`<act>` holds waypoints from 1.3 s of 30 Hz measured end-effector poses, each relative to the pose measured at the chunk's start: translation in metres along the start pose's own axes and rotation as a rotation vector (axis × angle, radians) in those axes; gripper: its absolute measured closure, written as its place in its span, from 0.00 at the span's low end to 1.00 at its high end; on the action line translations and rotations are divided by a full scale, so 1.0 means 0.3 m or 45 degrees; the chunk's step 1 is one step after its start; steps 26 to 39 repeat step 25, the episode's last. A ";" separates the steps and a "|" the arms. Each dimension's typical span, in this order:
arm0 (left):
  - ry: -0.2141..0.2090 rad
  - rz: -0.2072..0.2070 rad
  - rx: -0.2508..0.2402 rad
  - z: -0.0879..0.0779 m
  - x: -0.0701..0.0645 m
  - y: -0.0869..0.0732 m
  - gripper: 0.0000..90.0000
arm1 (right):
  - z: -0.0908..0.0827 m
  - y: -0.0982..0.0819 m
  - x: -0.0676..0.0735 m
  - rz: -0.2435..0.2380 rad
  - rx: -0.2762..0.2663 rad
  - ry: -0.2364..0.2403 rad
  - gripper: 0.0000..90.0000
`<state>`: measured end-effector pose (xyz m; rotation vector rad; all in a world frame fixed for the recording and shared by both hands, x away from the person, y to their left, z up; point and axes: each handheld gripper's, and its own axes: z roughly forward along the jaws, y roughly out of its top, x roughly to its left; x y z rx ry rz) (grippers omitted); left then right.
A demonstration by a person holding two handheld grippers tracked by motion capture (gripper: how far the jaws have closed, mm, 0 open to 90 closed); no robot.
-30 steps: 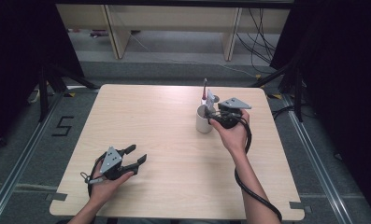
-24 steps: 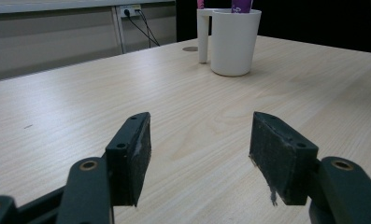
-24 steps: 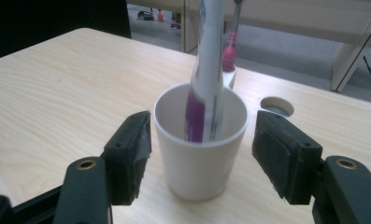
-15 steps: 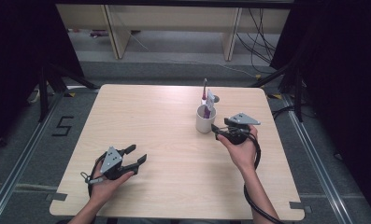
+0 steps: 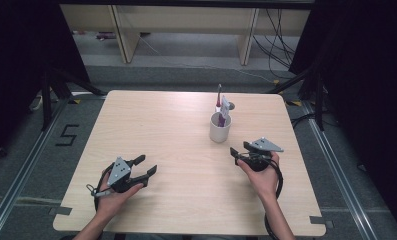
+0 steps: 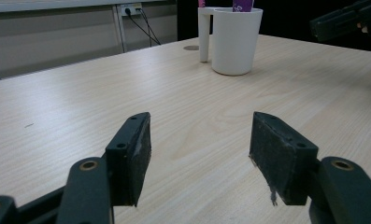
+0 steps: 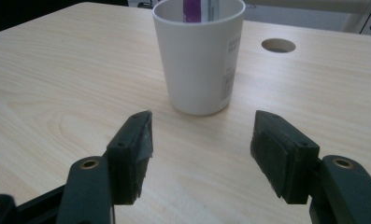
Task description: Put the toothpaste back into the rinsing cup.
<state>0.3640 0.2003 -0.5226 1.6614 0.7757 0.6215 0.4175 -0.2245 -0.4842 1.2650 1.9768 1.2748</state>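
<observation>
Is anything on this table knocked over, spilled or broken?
Nothing stands out. The white cup stands upright on the table with a purple item in it. Both grippers, left and right, are open and empty. No spill shows.

In the right gripper view the white cup (image 7: 199,56) hides the lower part of the purple item (image 7: 191,10) standing in it, and the top edge cuts that item off. In the left gripper view the other claw (image 6: 346,21) is cut by the right edge. The label (image 7: 227,70) on the cup is too blurred to read.
</observation>
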 end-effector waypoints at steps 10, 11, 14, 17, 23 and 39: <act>-0.004 -0.003 0.000 0.000 0.002 0.000 0.43 | -0.021 -0.050 0.001 0.008 -0.003 -0.008 0.44; -0.005 -0.003 0.000 0.000 0.002 0.000 0.43 | -0.018 -0.055 -0.002 -0.006 -0.019 0.005 0.44; -0.012 -0.004 0.002 0.001 0.003 0.000 0.42 | -0.024 -0.064 -0.001 -0.041 -0.036 -0.017 0.45; -0.019 -0.002 0.008 0.002 0.004 0.001 0.42 | -0.025 -0.066 -0.007 -0.046 -0.039 0.001 0.45; -0.030 -0.004 0.000 0.007 0.003 0.000 0.42 | -0.027 -0.076 0.003 -0.010 -0.061 -0.002 0.45; -0.027 -0.006 0.010 0.008 0.003 0.001 0.42 | -0.027 -0.077 0.002 -0.012 -0.067 -0.009 0.45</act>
